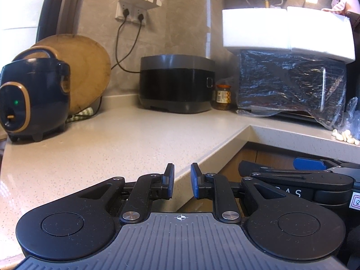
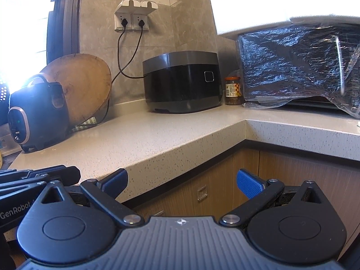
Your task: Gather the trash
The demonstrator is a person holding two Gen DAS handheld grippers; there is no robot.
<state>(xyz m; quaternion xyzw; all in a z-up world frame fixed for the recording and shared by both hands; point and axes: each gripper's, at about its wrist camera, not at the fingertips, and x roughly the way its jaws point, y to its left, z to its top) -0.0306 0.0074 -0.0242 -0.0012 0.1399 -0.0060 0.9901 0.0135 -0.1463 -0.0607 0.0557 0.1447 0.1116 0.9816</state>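
Left wrist view: left gripper (image 1: pixel 182 181) hangs at countertop (image 1: pixel 126 139) edge, jaws narrowly parted, nothing between. No obvious trash on bare counter; likeliest candidates far right: small white bits (image 1: pixel 345 135) beside crinkled clear bag (image 1: pixel 354 117), well apart from gripper. Best scan first, then approach low and slow.

Right wrist view: right gripper (image 2: pixel 182 183) spread wide, empty, below counter edge. White bits barely visible at right margin.

Speckled beige countertop (image 1: pixel 126 139) — navy rice cooker (image 1: pixel 33 99) trimmed in gold, black-and-grey cooker (image 1: pixel 177 83) beside it.
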